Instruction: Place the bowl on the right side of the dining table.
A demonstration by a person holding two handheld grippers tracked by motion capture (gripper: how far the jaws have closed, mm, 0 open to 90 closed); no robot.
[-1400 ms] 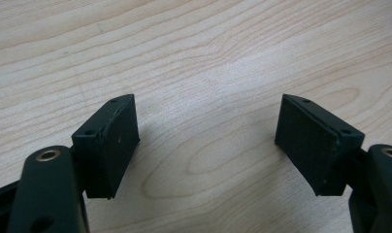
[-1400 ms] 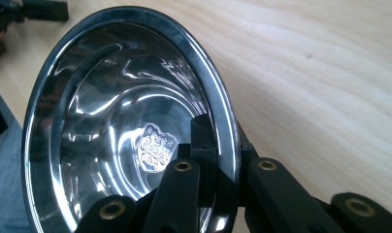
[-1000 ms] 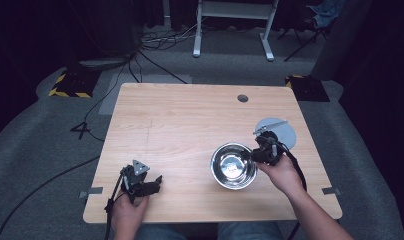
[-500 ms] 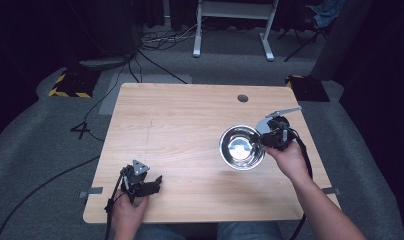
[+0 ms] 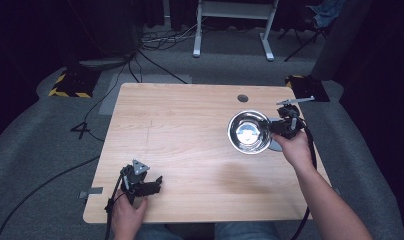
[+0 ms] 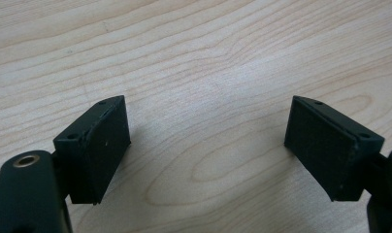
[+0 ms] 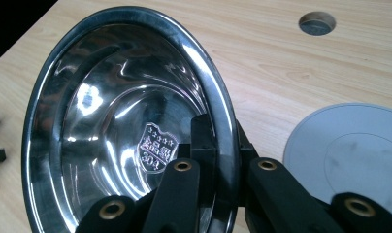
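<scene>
Steel bowl pinched at its rim in my right gripper point(image 5: 276, 127)

The bowl point(image 5: 248, 131) is clamped between my right jaws, a grey disc point(image 7: 354, 145) just beyond; my left gripper point(image 5: 151, 184) gapes empty over the table point(image 5: 190, 125).

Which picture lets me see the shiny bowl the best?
The right gripper view: the shiny bowl is big and close there, with a little shield stamp inside, and the right tongs pinch its rim. The high view shows the bowl small but whole, held over the table. The left gripper view looks at bare wood.
</scene>
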